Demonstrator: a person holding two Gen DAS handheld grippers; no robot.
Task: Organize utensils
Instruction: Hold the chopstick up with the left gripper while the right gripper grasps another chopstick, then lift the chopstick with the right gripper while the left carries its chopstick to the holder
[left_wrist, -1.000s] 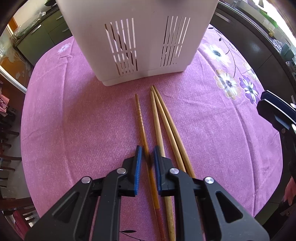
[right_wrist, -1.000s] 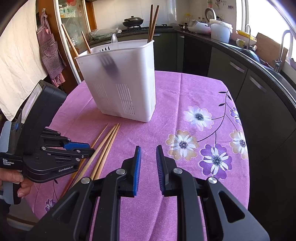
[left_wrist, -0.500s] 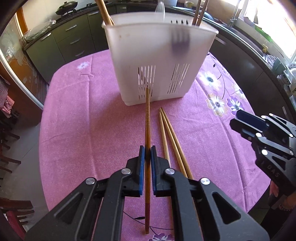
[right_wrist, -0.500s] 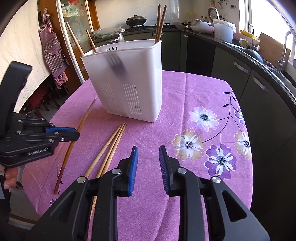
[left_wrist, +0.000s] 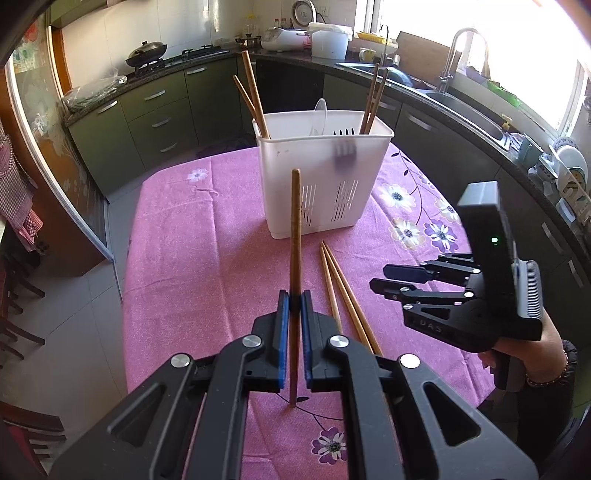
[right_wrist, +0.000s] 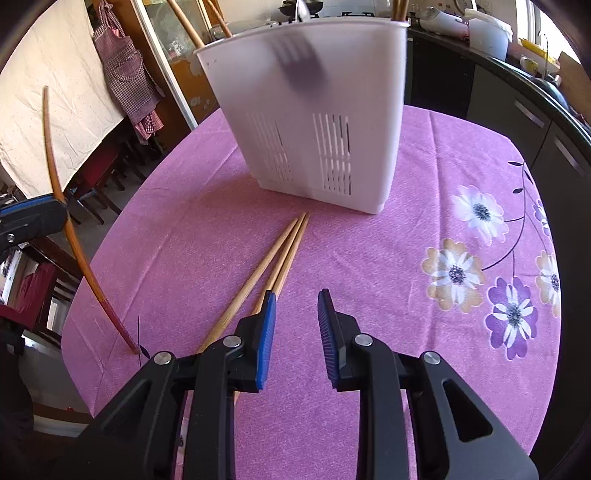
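Observation:
My left gripper is shut on a dark brown chopstick, held tilted up with its lower end near the tablecloth; it also shows in the right wrist view. Two light wooden chopsticks lie side by side on the cloth, also in the right wrist view. My right gripper is open and empty, just above their near ends, and shows in the left wrist view. The white slotted utensil holder stands beyond, holding several chopsticks, a spoon and a fork.
The round table has a pink flowered cloth. Kitchen counters and cabinets curve behind and to the right. Dark chairs stand at the table's left side.
My left gripper closed on the dark chopstick and lifted it, tilting its far end up. My right gripper moved forward and down over the two light chopsticks and opened wider.

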